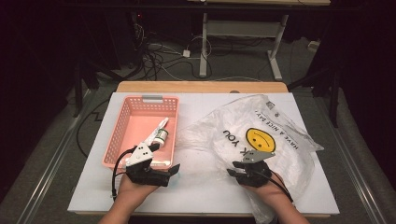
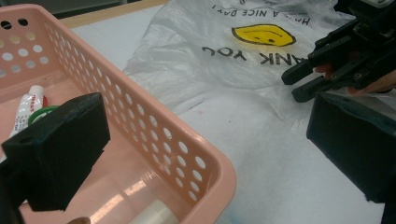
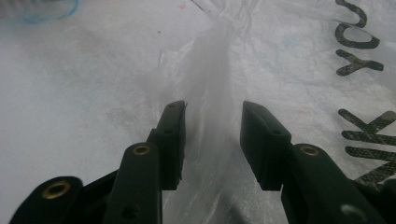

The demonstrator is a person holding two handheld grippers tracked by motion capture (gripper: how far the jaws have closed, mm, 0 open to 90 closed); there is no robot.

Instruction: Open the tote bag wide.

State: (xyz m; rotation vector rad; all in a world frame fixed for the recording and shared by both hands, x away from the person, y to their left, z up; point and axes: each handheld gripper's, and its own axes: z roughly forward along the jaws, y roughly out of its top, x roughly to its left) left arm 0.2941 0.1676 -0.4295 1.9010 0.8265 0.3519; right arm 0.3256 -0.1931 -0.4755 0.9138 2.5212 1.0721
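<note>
At the near edge of the table, the right gripper [image 1: 239, 172] is held low over the plastic bag [image 1: 261, 135], its jaws parted around a raised fold of film [image 3: 210, 102] that is not yet pinched. Were they shut from here, the thin film could slide out between the pads, or only one layer could be caught, so the bag's mouth would stay closed. A pull on too small a pinch would likely drag the whole bag across the surface instead of lifting it. The left gripper [image 1: 170, 171] is seen wide open and empty just beside the near corner of the pink basket [image 1: 122, 122], which could be knocked if that hand were swung inward. Inside the basket a small tube [image 1: 158, 133] and a green-capped item [image 2: 41, 113] are lying. Everything is set on a white board [image 1: 196, 196] laid over a wooden table [image 1: 201, 87]. Beyond it, a dim room is seen, with loose cables [image 1: 159, 58] on the grey floor and a desk frame [image 1: 243, 32] behind.
</note>
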